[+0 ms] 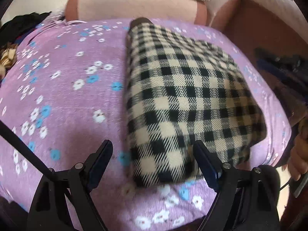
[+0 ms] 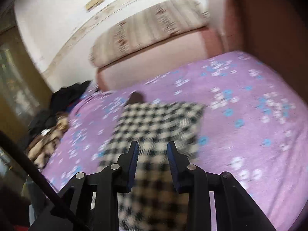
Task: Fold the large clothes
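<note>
Dark clothes pile far-left of checked garment

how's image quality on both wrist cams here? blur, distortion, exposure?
Left wrist view: mild motion blur, worst on the near edge of the folded black-and-cream checked garment; the left tool stays sharp; strong fisheye bending of the purple floral bedsheet; dark vignette corners. Right wrist view: heavy motion smear across the garment, sheet and striped beige cushion; only the right tool is crisp; even daylight, no glare.

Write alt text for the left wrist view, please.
A folded black-and-cream checked garment lies on a purple flowered bedsheet. The open black left gripper hovers at its near corner.
</note>
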